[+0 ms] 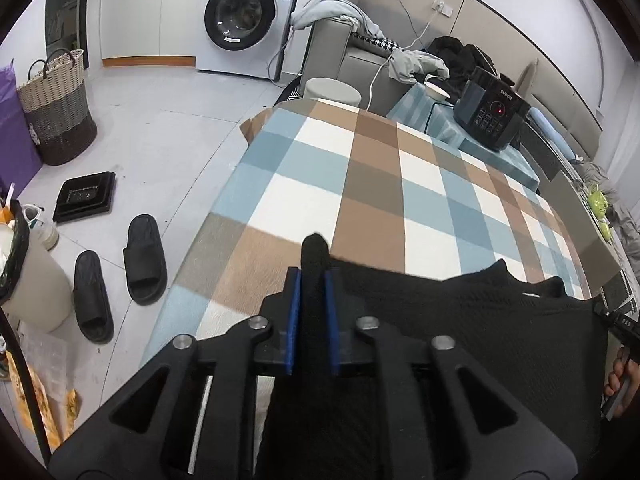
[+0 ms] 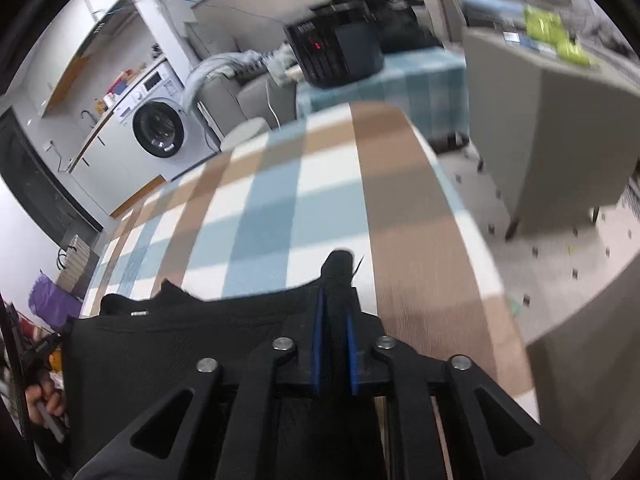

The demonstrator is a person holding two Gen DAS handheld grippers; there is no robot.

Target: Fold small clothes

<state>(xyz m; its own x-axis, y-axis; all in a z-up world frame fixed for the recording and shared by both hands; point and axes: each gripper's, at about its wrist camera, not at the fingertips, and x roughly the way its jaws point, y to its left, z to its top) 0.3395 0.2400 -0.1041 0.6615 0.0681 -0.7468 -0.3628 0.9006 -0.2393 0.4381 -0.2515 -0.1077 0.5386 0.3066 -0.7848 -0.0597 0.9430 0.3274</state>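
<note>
Checked tablecloth (image 1: 360, 184) fills my working surface, washing machine (image 1: 244, 16) behind; folding has barely begun.
I see the black garment (image 1: 460, 320) spread across the near edge, apparently unfolded, so I judge every fold is left. My left gripper (image 1: 313, 280) pinches one bunched corner between narrowly parted pads; my right gripper (image 2: 335, 300) likewise clamps the opposite corner.

Two slippers (image 1: 120, 276), one black garment (image 1: 480, 320), two grippers (image 1: 313, 280).

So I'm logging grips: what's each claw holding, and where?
Both pinch the black garment: left claw and right claw each on an outer corner.
</note>
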